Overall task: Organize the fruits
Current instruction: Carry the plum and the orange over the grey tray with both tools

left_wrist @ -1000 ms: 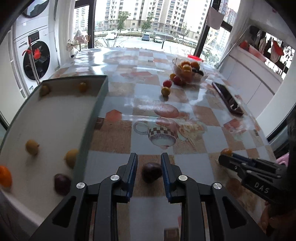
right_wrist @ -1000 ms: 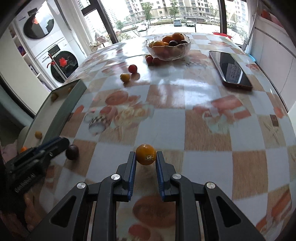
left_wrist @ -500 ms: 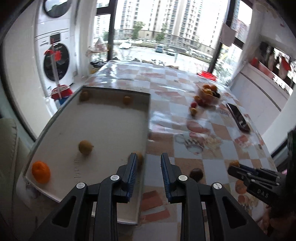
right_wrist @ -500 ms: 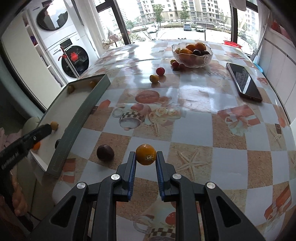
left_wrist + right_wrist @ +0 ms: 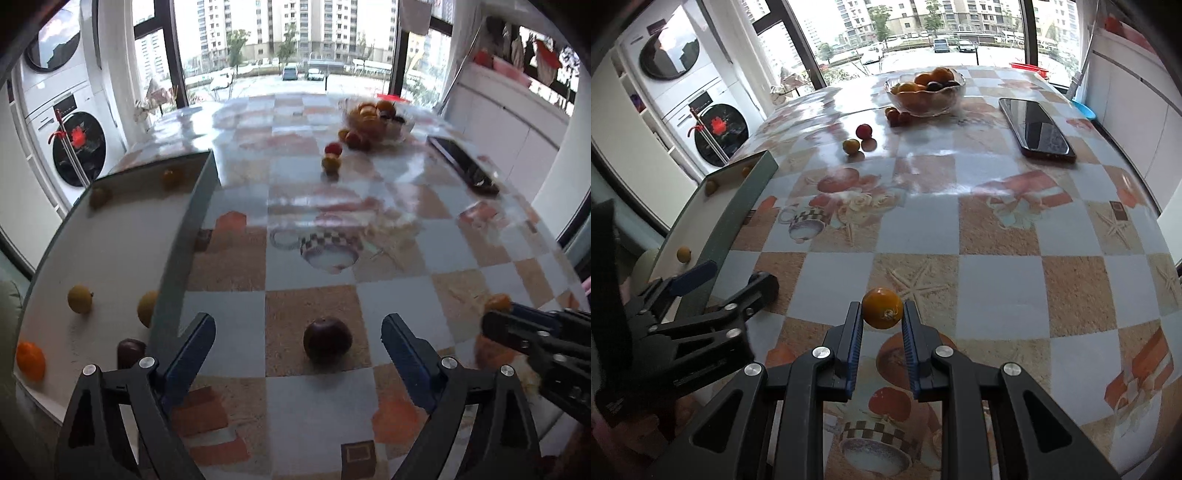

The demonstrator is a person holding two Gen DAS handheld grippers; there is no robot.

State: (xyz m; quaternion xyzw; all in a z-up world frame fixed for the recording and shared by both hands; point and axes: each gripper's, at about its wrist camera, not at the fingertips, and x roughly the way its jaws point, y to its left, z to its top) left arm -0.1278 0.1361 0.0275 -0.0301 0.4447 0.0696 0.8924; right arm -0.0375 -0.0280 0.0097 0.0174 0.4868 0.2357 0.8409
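Fingers of the left gripper (image 5: 298,334) are spreading wide around a dark plum (image 5: 327,339) that sits free on the checked tablecloth (image 5: 314,406), just beside the tray (image 5: 110,236). The right gripper (image 5: 882,314) is clenched on a small orange (image 5: 882,308). The tray holds an orange fruit, a dark one and several yellowish ones. Beyond the tray, a glass bowl (image 5: 925,96) holds oranges and dark fruit. Only the right wrist view shows the phone (image 5: 1036,129) sharply.
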